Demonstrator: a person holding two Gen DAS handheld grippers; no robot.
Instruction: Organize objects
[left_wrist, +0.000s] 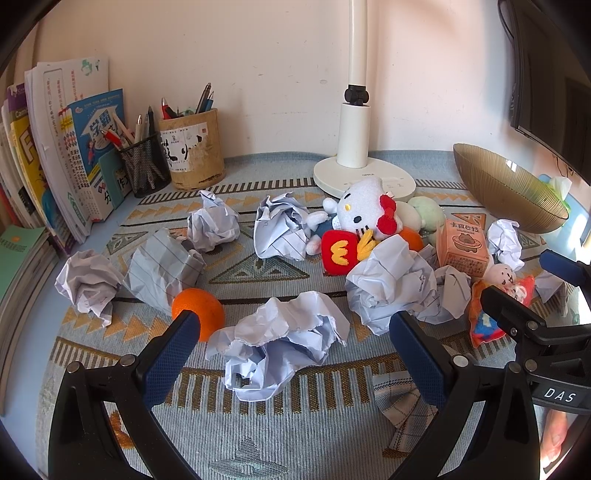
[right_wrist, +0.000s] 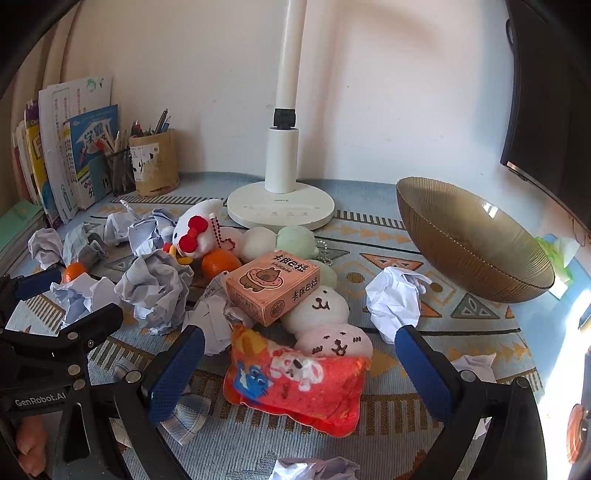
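The patterned table mat (left_wrist: 258, 435) is strewn with several crumpled paper balls. My left gripper (left_wrist: 295, 328) is open, its fingers on either side of one paper ball (left_wrist: 280, 347); an orange (left_wrist: 201, 312) lies by its left finger. My right gripper (right_wrist: 299, 343) is open around a red plush pouch (right_wrist: 295, 387). Behind the pouch lie white and pink bun plushies (right_wrist: 317, 306), an orange cardboard box (right_wrist: 273, 288), a second orange (right_wrist: 218, 262) and a white cat plush with a red bow (right_wrist: 195, 229). A brown glass bowl (right_wrist: 472, 240) stands empty at the right.
A white lamp base (right_wrist: 280, 210) stands at the back centre. Pen holders (left_wrist: 192, 151) and leaning books (left_wrist: 66, 147) fill the back left. A dark monitor (left_wrist: 546, 92) hangs at the upper right. A tissue box (right_wrist: 561, 254) sits behind the bowl.
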